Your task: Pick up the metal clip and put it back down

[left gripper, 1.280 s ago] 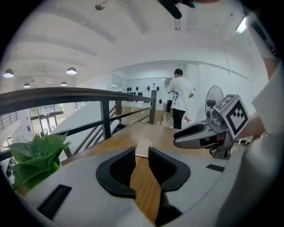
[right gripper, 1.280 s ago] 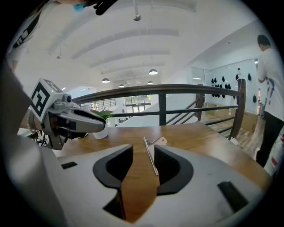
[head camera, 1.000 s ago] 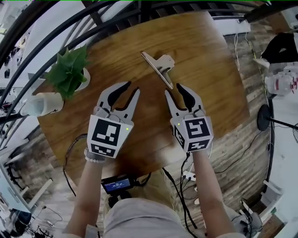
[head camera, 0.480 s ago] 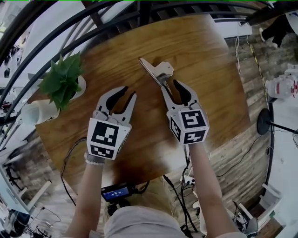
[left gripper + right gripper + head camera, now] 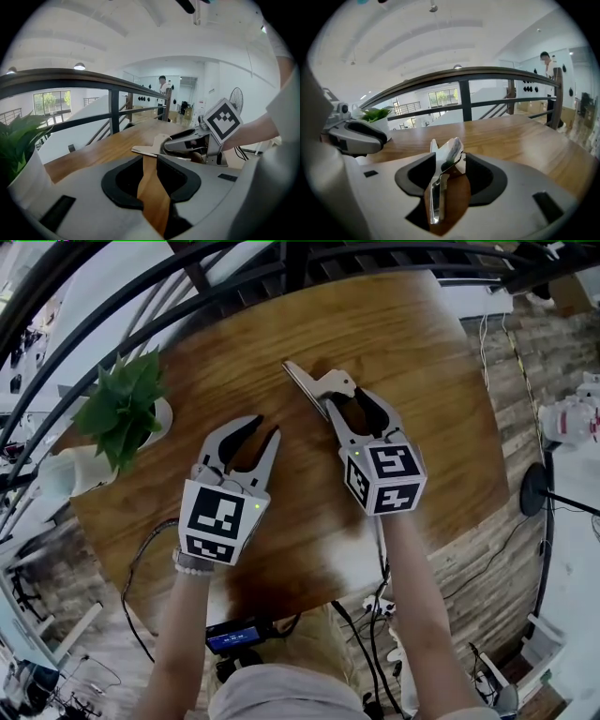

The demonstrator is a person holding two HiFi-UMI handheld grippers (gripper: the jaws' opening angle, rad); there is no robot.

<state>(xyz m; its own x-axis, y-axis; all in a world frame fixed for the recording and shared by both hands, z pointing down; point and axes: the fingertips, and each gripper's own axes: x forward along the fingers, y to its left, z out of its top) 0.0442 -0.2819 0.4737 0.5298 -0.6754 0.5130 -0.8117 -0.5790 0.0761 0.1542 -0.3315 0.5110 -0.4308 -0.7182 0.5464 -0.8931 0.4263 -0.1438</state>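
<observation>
Straddling the metal clip [image 5: 328, 382], the right gripper [image 5: 345, 401] has its jaws spread wide; they have just been opening. The clip's handle end stands between them, with a gap on each side in the right gripper view, so the pads do not press on it. The clip lies on the wooden table [image 5: 412, 343], toward its far middle. Its long flat blade points away and to the left, past the jaw tips.

The left gripper [image 5: 266, 426] hangs over the table nearer the person, just to the left of the right one and apart from the clip. Its jaws stand partly apart, and only bare wood shows between them. From the left gripper view, the right gripper's fingers and marker cube cover the clip's handle, leaving only the blade tip in sight.

Further left, near the table's edge, stands a potted plant [image 5: 122, 409] in a white pot. Beside it is a pale container [image 5: 73, 472], possibly a cup, too blurred to name. A dark metal railing [image 5: 234, 298] curves past the far side of the table. Below the near edge, a small device with a lit screen [image 5: 234, 635] trails cables over the plank floor.
</observation>
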